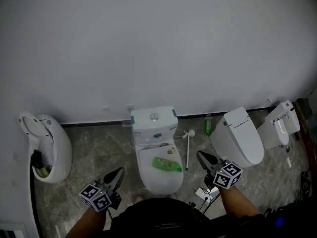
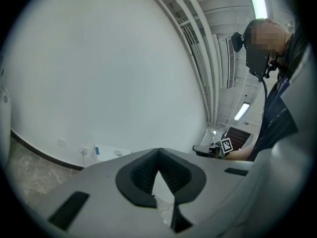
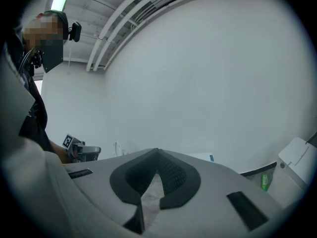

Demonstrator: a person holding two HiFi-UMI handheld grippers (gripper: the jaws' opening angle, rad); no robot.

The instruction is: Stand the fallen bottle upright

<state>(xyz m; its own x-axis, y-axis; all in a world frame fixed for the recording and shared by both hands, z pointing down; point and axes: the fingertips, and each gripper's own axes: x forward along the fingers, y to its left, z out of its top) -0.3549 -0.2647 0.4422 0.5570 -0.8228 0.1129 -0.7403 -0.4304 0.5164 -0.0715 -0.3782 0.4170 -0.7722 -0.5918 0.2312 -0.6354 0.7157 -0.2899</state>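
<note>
Head view showed a green plastic bottle (image 1: 167, 164) flat on a white toilet lid (image 1: 159, 180) — likely light and slick, best taken mid-body — with left gripper (image 1: 119, 171) and right gripper (image 1: 200, 155) jaws together.

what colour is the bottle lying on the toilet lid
Green. The bottle on the toilet lid shows best in the head view.

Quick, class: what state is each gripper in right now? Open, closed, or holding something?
Left gripper: closed, jaw tips together, nothing between them.
Right gripper: closed, jaw tips together, nothing held.
</note>
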